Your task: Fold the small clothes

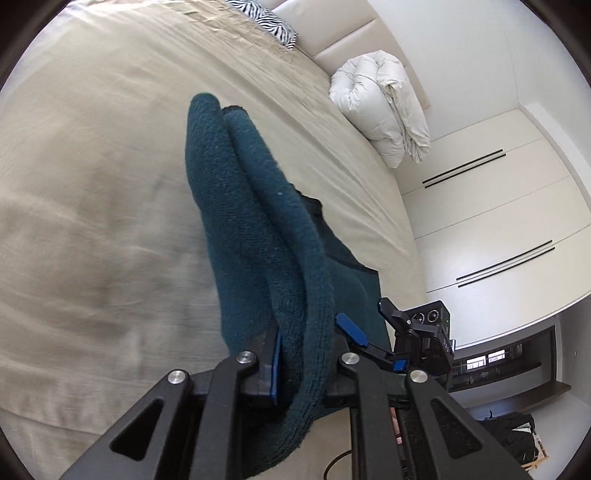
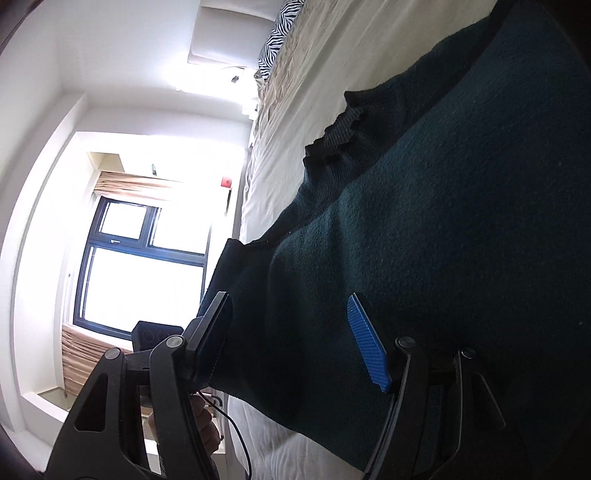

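Two grippers, left [image 1: 308, 354] clamping, right [image 2: 291, 339] apart, hold teal knitwear [image 1: 251, 229] over beige bed [image 1: 92, 184].

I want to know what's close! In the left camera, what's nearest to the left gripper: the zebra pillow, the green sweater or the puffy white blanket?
1. Green sweater, between the left gripper fingers.
2. Puffy white blanket, upper right on the bed.
3. Zebra pillow, farthest, at the top.

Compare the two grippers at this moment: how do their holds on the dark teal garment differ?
The left gripper has its jaws narrow, pinching a thick rolled fold of the dark teal garment; the right gripper has its jaws spread wide, with flat cloth lying between them. The left lifts its fold above the beige bed cover; the right's part drapes low. Both work on the same garment.
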A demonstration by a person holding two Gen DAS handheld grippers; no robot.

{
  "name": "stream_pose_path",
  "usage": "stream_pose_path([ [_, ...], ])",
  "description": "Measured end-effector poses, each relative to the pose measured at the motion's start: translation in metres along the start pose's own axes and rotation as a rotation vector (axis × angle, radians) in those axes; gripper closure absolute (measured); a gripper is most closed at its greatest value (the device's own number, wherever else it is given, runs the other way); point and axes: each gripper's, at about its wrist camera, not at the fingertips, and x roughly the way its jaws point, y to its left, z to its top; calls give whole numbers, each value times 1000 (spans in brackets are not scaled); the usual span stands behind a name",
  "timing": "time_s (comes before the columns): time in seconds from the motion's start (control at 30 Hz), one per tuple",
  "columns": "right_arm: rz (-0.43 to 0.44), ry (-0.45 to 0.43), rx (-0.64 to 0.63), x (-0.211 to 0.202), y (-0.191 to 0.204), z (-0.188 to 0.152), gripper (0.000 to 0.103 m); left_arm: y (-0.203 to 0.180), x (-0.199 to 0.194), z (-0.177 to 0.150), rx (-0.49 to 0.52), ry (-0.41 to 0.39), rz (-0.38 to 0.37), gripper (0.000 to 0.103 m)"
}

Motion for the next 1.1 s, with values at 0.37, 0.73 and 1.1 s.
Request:
stream_pose_path([
  [0.37,104,-103,133,-89,-43,35,33,-107,140,-55,196,137,-64,87],
  [0.73,89,-96,157,-114,-66,48,33,-103,117,-76,203,131,-189,37],
  [1.1,-161,18,54,-114,-49,52,33,-55,83,-95,140,117,-185,32],
])
